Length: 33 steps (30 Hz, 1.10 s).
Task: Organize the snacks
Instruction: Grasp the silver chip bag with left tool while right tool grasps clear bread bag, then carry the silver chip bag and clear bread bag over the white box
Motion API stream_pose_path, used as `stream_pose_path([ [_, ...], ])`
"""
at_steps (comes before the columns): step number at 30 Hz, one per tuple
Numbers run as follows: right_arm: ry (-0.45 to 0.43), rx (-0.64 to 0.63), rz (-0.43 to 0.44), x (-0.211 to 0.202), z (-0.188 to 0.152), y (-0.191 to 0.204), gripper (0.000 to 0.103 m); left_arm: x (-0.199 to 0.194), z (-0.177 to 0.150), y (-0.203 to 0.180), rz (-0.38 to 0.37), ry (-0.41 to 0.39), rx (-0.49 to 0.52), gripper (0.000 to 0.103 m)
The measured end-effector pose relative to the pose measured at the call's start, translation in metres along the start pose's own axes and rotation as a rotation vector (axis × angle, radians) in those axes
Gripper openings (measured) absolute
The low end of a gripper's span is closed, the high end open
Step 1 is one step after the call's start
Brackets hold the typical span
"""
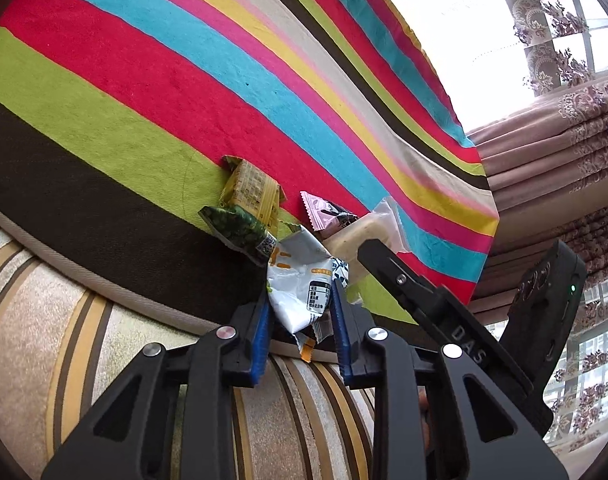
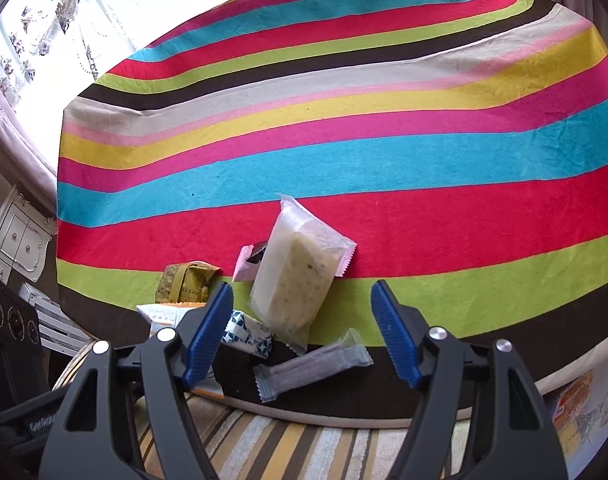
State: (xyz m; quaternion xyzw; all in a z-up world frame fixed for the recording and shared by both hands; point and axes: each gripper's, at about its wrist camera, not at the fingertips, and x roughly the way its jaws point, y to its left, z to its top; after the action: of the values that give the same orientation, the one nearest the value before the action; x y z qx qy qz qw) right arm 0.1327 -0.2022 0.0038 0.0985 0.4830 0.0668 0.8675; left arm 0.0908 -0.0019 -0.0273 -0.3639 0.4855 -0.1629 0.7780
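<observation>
My left gripper (image 1: 302,300) is shut on a white snack packet with orange print (image 1: 300,280), held at the near edge of the striped cloth. Behind it lie a green packet (image 1: 240,232), a yellow packet (image 1: 250,190), a pink packet (image 1: 323,212) and a clear-wrapped pale cake (image 1: 363,236). My right gripper (image 2: 302,328) is open above the pile. Between its blue pads lie the clear-wrapped cake (image 2: 300,280), a long clear stick packet (image 2: 311,368) and a blue-and-white patterned packet (image 2: 250,334). The right gripper's black body (image 1: 443,300) shows in the left wrist view.
The snacks lie on a cushion with a multicolour striped cloth (image 2: 343,140), on a gold-striped seat (image 1: 84,340). Curtains and a window (image 1: 563,60) are to the right. A white cabinet (image 2: 20,240) and a bag of snacks (image 2: 579,404) stand off the cloth.
</observation>
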Motion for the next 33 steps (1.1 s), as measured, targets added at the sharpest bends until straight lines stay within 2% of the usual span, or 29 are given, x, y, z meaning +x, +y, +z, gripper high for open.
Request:
stream_pose_path([
  [6,0.043,0.013,-0.051,0.019,0.006,0.005,0.061,-0.011,-0.008,-0.004,0.017,-0.019,0.038,0.025],
  [7,0.052,0.018,-0.056,0.021,0.007,0.005,0.056,-0.012,-0.009,-0.004,0.017,-0.019,0.037,0.025],
  [9,0.058,0.031,-0.037,0.025,0.007,0.001,0.051,-0.014,-0.009,-0.002,0.017,-0.021,0.034,0.025],
  [11,0.059,0.033,-0.016,0.025,0.006,-0.001,0.042,-0.013,-0.009,-0.002,0.017,-0.019,0.034,0.025],
  [14,0.055,0.031,0.001,0.023,0.004,-0.001,0.034,-0.013,-0.010,-0.002,0.020,-0.020,0.040,0.025],
  [19,0.040,0.064,0.036,0.015,-0.001,-0.010,0.031,-0.013,-0.011,-0.003,0.022,-0.024,0.046,0.025],
  [23,0.022,0.093,0.071,0.005,-0.005,-0.021,0.022,-0.013,-0.012,-0.005,0.026,-0.027,0.055,0.024],
  [33,-0.009,0.121,0.106,-0.005,-0.008,-0.036,0.018,-0.013,-0.015,-0.008,0.032,-0.032,0.067,0.024],
])
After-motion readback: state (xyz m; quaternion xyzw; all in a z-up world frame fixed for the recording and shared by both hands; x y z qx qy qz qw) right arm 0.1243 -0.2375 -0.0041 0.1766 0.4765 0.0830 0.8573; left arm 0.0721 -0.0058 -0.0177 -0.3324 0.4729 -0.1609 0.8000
